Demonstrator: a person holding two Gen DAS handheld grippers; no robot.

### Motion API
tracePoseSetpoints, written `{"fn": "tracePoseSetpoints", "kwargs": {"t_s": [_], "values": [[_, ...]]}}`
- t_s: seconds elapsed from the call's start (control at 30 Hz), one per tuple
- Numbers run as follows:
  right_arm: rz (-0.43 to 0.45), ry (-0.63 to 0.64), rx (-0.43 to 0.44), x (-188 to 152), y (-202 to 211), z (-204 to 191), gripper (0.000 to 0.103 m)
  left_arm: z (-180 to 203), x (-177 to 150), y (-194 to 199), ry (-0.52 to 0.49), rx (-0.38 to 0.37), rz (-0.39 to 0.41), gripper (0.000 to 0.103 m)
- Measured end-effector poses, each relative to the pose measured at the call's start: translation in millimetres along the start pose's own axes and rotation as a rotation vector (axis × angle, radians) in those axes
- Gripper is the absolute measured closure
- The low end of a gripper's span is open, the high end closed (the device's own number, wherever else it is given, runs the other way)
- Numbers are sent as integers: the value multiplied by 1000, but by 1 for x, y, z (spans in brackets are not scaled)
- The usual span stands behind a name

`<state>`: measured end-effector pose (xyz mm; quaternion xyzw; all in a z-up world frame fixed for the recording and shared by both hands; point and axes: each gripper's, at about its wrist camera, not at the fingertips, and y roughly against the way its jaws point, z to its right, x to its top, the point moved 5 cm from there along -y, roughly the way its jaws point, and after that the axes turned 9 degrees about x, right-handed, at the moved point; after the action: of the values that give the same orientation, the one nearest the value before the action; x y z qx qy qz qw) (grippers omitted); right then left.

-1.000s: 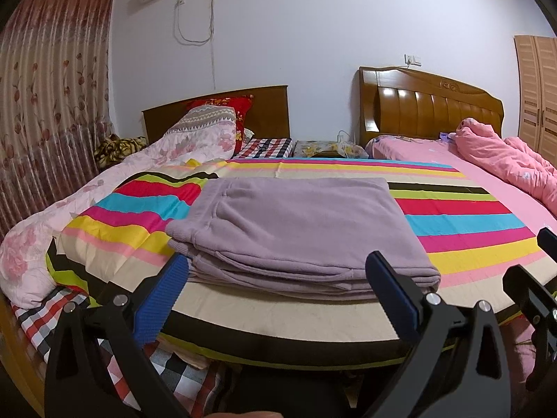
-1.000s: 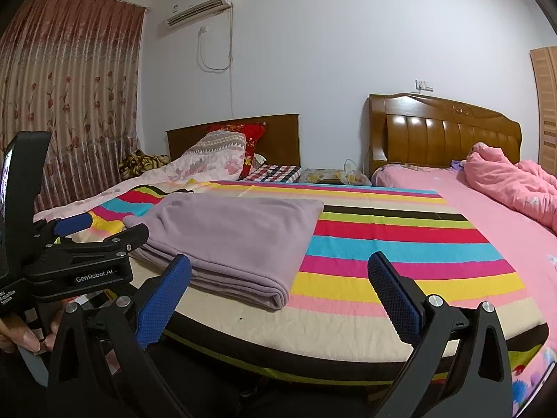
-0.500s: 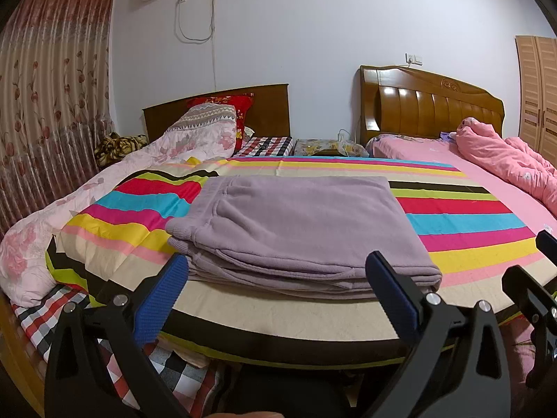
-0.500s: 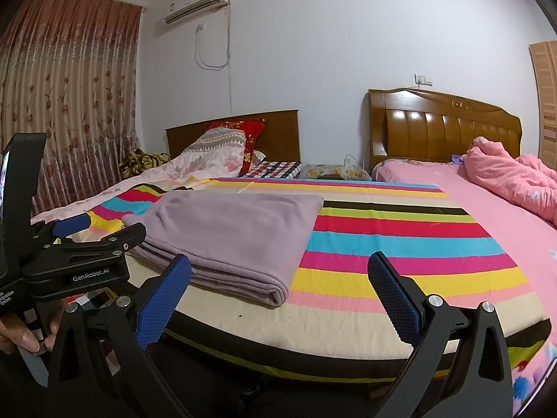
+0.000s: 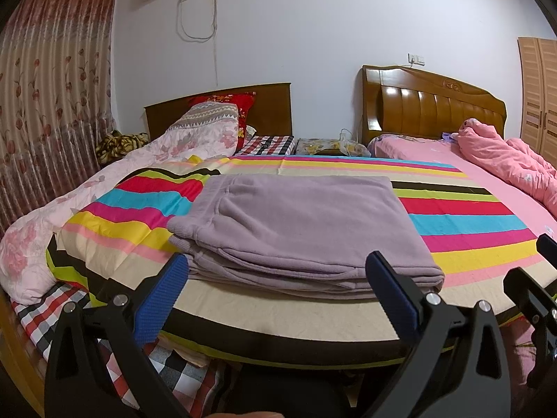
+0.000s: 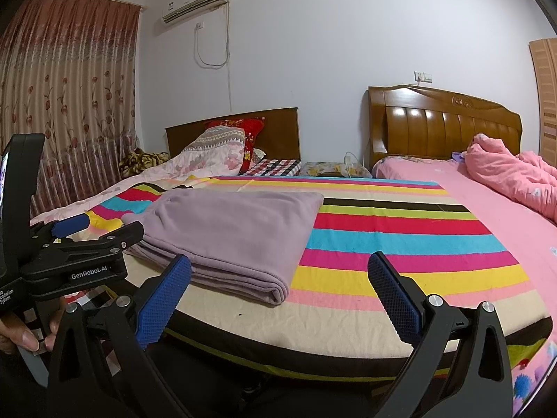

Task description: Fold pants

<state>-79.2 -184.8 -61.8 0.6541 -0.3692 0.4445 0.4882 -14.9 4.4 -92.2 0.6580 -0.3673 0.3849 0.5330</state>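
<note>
Since the pants [image 5: 299,230] were already stacked in a neat folded bundle on the bed [image 5: 463,216], little seemed left; both grippers' fingers [image 5: 162,299] [image 6: 393,296] were held wide apart, nothing gripped.

A white wall [image 6: 330,52] is carrying an air conditioner [image 6: 195,3]; floral curtains [image 6: 69,104] are hanging left, two wooden headboards [image 6: 445,129] are standing behind the beds

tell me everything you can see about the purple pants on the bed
The purple pants look like soft fleece, folded into a flat rectangular stack of several layers. A ribbed edge, waistband or cuff, shows at the stack's left corner. They lie on the striped bedspread near the bed's front edge. Both hand-held grippers are open and apart from them.
</note>
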Motion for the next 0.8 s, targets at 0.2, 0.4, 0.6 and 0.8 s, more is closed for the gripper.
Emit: {"fn": "tracePoseSetpoints", "kwargs": {"t_s": [0.2, 0.4, 0.6, 0.8], "values": [[0, 1, 0, 1, 0, 0, 5, -1, 0, 0, 0, 0, -1, 1], [-1, -1, 0, 0, 0, -1, 5, -1, 0, 0, 0, 3, 0, 1], [-1, -1, 0, 0, 1, -2, 5, -2, 0, 0, 1, 9, 1, 1], [-2, -2, -1, 1, 1, -2, 5, -3, 1, 0, -3, 19, 0, 1]]}}
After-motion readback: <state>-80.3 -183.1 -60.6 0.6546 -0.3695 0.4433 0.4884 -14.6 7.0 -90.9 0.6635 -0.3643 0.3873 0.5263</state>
